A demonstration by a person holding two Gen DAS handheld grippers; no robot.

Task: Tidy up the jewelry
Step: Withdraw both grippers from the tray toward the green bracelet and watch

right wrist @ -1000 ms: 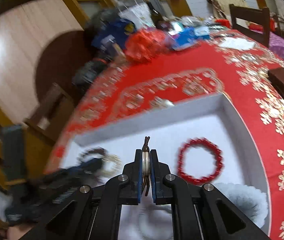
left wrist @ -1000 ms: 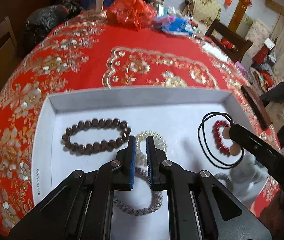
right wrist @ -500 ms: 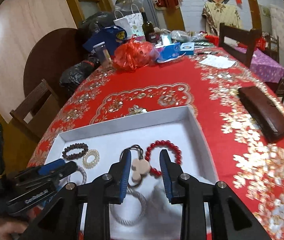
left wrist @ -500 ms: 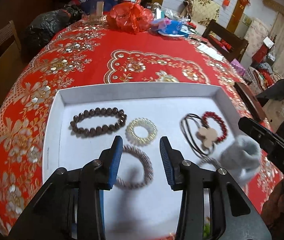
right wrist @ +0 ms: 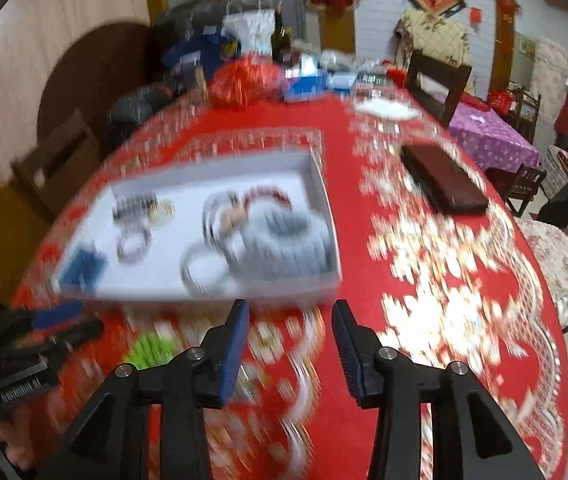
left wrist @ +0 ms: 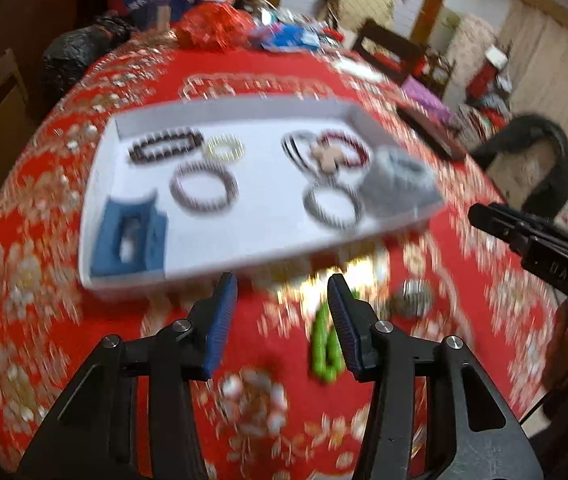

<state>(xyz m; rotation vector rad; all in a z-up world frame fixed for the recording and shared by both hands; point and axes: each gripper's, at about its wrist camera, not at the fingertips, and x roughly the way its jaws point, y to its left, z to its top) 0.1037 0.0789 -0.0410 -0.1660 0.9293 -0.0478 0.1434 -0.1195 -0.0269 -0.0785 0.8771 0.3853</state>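
A white tray [left wrist: 96,216] on the red tablecloth holds a dark bead bracelet [left wrist: 164,146], a clear coil ring [left wrist: 225,148], a twisted rope ring [left wrist: 203,186], a black cord with a wooden charm [left wrist: 326,155], a red bead bracelet [left wrist: 350,144], a grey scrunchie [left wrist: 398,184] and a blue item [left wrist: 130,238]. The tray also shows in the right wrist view [right wrist: 164,288]. My left gripper [left wrist: 282,300] is open and empty, in front of the tray above a green bead bracelet [left wrist: 326,350]. My right gripper [right wrist: 290,324] is open and empty, in front of the tray. Both views are blurred.
A small silvery item [left wrist: 416,298] lies on the cloth right of the green bracelet. A dark brown case [right wrist: 442,178] lies right of the tray. Bags, a bottle and boxes crowd the table's far end [right wrist: 244,80]. Chairs stand around the table.
Both grippers have pulled back out of the tray toward the table's near side and opened wider. The green bracelet and the blue item have come into view.
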